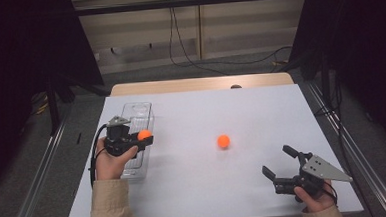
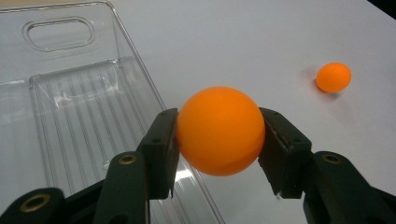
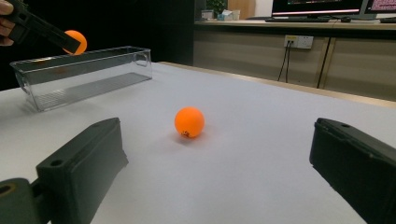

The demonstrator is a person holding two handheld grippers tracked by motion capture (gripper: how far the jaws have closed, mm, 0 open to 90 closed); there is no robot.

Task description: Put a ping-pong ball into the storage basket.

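Looking down from the high view, I see my left gripper (image 1: 141, 139) at the left side of the white tabletop (image 1: 210, 187), its jaws clamped on an orange ball (image 1: 144, 135) that hangs over the right-hand long wall of the clear plastic bin (image 1: 142, 109). A second orange ball (image 1: 224, 141) lies on the bare tabletop near the middle, well apart from the bin and from both of my hands. My right gripper (image 1: 280, 161) sits low at the near right corner, its jaws spread wide with nothing between them, pointing toward the middle of the tabletop.

Along my left gripper (image 2: 219, 140) view, the two black pads press on either side of the held ball (image 2: 219, 130), which sits squarely between them. Below and to the left lies the bin (image 2: 60, 35), with a ribbed floor and an oval handle slot in its far end wall; the ball hangs above the bin's near rim. The loose ball (image 2: 333, 77) rests on the tabletop (image 2: 243, 42) farther off at the upper right.

Along my right gripper (image 3: 219, 158) view, my jaws stand far apart, and the loose ball (image 3: 189, 122) lies on the tabletop (image 3: 261, 116) ahead of them, touching neither. Farther back at the left stands the bin (image 3: 84, 70), and above its left end my left gripper (image 3: 70, 44) holds its ball (image 3: 77, 40) just over the rim.
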